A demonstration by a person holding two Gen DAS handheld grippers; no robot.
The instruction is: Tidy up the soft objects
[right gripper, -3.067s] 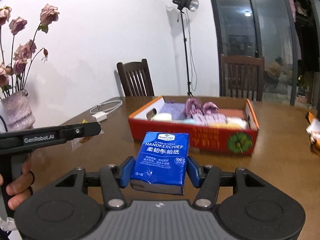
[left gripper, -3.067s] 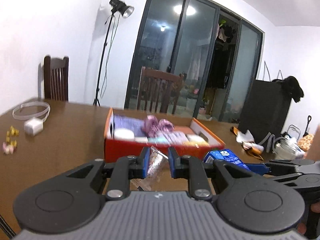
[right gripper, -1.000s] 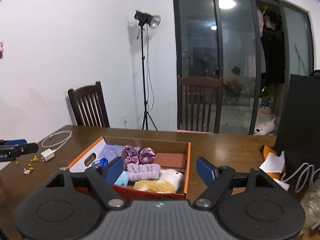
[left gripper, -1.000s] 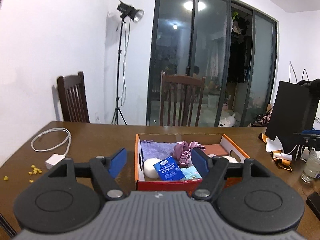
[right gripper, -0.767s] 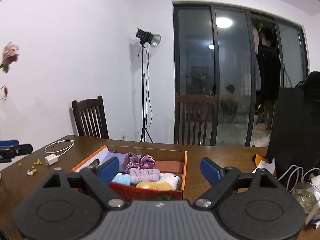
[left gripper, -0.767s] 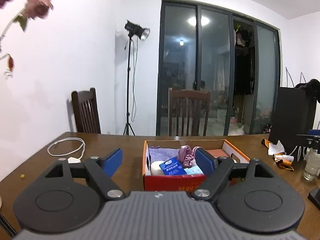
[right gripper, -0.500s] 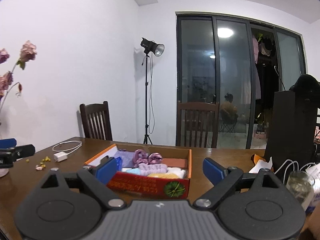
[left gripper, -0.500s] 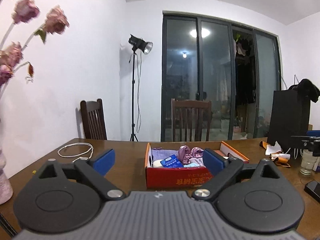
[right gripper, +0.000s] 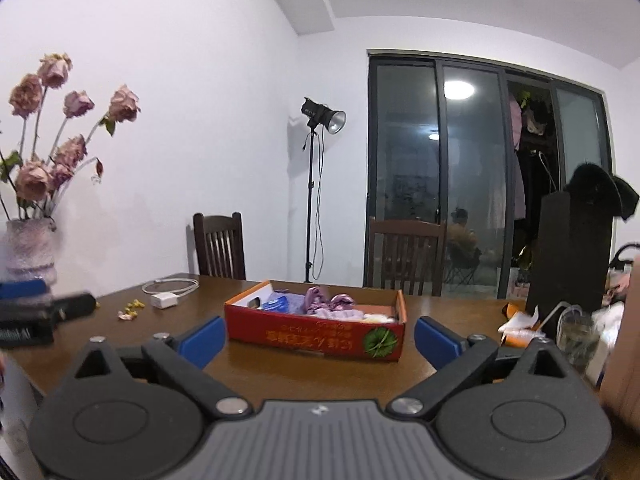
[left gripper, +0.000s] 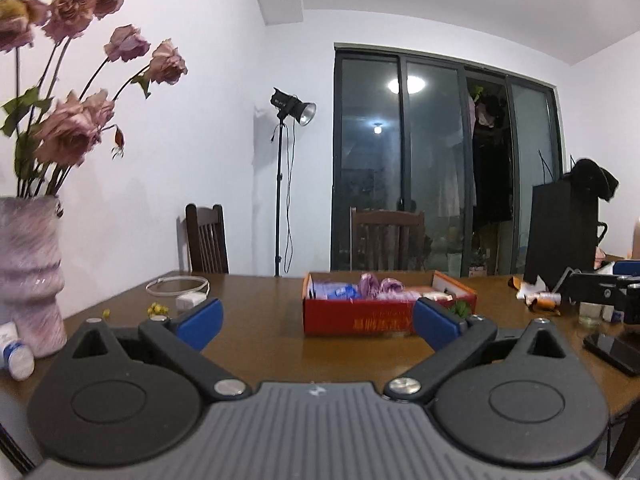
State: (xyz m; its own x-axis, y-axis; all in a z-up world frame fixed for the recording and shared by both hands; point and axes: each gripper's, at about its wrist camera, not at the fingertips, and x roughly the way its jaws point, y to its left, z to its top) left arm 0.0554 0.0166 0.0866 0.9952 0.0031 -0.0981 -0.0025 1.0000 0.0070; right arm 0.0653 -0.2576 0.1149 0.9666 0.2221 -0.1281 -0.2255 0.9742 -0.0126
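Observation:
A red cardboard box (left gripper: 360,320) stands in the middle of the brown table (left gripper: 264,328); it also shows in the right wrist view (right gripper: 312,332). In it lie a blue tissue pack (right gripper: 276,304), purple scrunchies (right gripper: 320,296), a lilac cloth and other soft items. My left gripper (left gripper: 318,322) is open and empty, well back from the box. My right gripper (right gripper: 318,340) is open and empty, also back from the box. The other gripper shows at each view's edge, the right one in the left wrist view (left gripper: 600,288) and the left one in the right wrist view (right gripper: 40,312).
A vase of dried roses (left gripper: 28,272) and a small tube (left gripper: 16,358) stand at the near left. A white charger with cable (right gripper: 168,294) and yellow bits (right gripper: 130,308) lie beyond. A phone (left gripper: 612,350), a glass (right gripper: 576,338) and clutter sit right. Two chairs stand behind.
Both grippers have let go of their items, which now lie in the box, opened wide, and pulled back and away from the box. The vase has come into view.

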